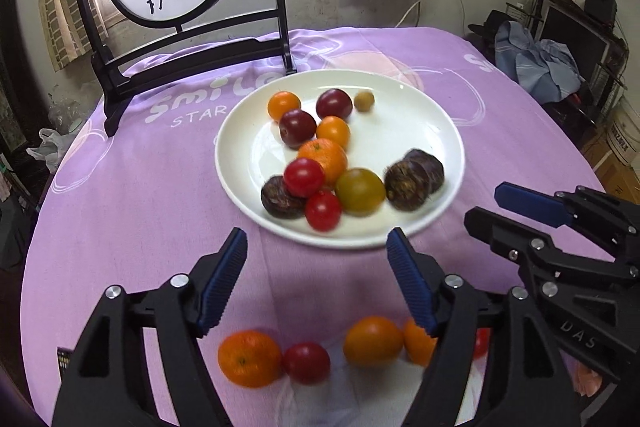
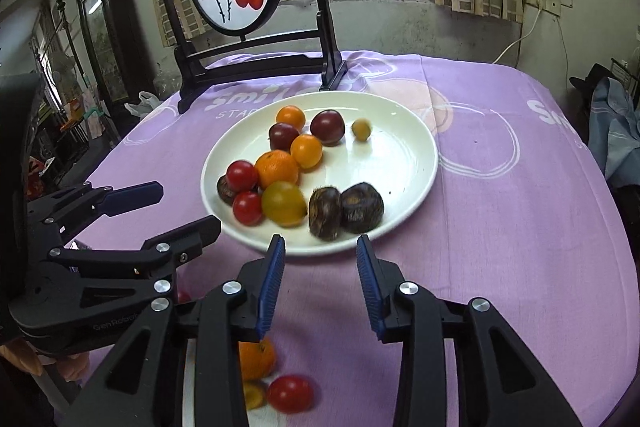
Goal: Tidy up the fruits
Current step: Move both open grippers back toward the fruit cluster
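I held my left gripper (image 1: 316,259) with its jaws spread wide and nothing between them, just short of the near rim of the white plate (image 1: 248,107). My right gripper (image 2: 320,259) hung beside it, to the right, its jaws a narrower way apart and likewise empty.

The plate sat in the middle of the purple tablecloth (image 1: 120,207) and carried most of the fruit: a mandarin (image 1: 324,159) at the centre, small orange tomatoes (image 1: 284,105) and dark plum-coloured ones (image 1: 334,103) on the far side, red cherry tomatoes (image 1: 304,177) and a yellow-green tomato (image 1: 360,191) nearer me, and the rough dark brown fruits (image 1: 408,185) to the right. A tiny yellowish one (image 1: 364,101) lay apart at the far right.

Close under my grippers a second lot lay on something white: another mandarin (image 1: 248,357), a red tomato (image 1: 306,363) touching it, and an orange tomato (image 1: 372,341) further right.

I judged the sorting only begun: the kinds were mixed on the plate, and most of it was left to move.
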Demonstrator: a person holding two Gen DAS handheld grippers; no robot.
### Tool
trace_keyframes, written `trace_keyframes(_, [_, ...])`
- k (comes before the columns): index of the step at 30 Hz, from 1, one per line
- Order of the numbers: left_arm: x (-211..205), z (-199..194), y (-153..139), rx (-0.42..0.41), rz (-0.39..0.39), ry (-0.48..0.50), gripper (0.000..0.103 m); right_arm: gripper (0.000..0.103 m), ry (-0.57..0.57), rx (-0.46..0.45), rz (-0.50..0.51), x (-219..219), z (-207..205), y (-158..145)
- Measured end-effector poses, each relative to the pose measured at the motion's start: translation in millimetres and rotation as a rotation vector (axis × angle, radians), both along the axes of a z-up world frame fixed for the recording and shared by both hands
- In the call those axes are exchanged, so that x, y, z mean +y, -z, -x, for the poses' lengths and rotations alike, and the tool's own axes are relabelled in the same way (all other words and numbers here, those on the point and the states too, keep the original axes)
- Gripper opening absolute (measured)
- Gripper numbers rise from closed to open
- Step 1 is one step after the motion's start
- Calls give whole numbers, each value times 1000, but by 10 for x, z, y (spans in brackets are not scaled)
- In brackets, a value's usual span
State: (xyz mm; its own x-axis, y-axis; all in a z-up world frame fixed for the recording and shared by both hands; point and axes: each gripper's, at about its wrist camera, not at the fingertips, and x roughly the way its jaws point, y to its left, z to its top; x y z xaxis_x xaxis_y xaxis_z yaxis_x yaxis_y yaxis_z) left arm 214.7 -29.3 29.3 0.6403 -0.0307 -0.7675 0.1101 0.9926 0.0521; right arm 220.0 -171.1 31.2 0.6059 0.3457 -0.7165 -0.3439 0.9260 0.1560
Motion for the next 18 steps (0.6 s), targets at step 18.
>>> trace_keyframes(18, [405,834,261,45,109,-42,86,42,-104,43,53,-26,928,261])
